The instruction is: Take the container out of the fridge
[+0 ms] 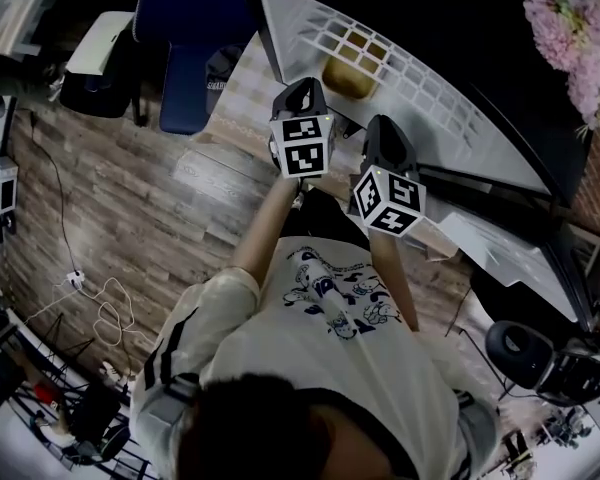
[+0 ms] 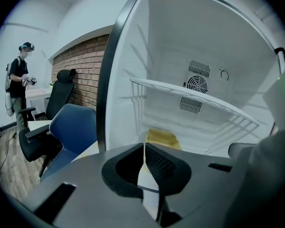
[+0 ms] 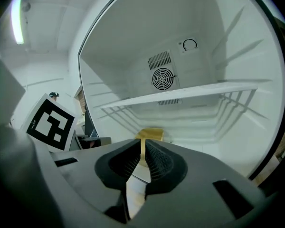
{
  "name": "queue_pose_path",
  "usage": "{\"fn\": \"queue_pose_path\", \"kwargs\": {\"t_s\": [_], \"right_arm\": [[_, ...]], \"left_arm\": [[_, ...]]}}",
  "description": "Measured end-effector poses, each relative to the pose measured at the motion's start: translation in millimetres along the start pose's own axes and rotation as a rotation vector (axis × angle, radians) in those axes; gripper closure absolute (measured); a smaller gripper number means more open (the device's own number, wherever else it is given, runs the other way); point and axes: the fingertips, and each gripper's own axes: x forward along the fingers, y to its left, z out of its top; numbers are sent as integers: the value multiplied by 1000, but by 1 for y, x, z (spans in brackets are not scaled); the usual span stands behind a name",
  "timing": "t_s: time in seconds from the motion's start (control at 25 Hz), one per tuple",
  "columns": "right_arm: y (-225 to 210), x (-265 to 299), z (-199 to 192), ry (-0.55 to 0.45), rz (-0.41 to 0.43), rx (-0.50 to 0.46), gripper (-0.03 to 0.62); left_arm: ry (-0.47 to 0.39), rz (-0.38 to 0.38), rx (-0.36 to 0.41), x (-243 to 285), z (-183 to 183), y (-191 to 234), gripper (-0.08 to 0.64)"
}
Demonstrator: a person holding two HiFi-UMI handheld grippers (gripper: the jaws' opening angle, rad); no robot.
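Left hand-held gripper (image 2: pixel 145 147) and right hand-held gripper (image 3: pixel 142 145) (both closed) face container (image 2: pixel 163 137) under shelf (image 2: pixel 194 94).

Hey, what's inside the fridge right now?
A yellowish container sits on the fridge floor, under the white shelf. A fan grille is on the back wall. The right gripper covers the container's front and the floor before it.
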Motion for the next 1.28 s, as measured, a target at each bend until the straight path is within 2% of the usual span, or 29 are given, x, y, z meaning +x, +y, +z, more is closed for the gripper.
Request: {"fn": "queue_pose_path", "kwargs": {"t_s": [0.28,0.44,0.76,1.28], "right_arm": [[-1,15,2,19,11,-11,543],[-4,19,2,27,10,-15,543],[-8,22,0,35,4,-17,543],[-17,23,-2,46,-9,-12,543]], "left_arm": [[53,-35,-4,23,-6,-5,538],[74,-44,-34,36,-9,-4,535],[106,-69,-53,55,-14,-5,454],[173,-52,-49,88,-31,-1,454]]}}
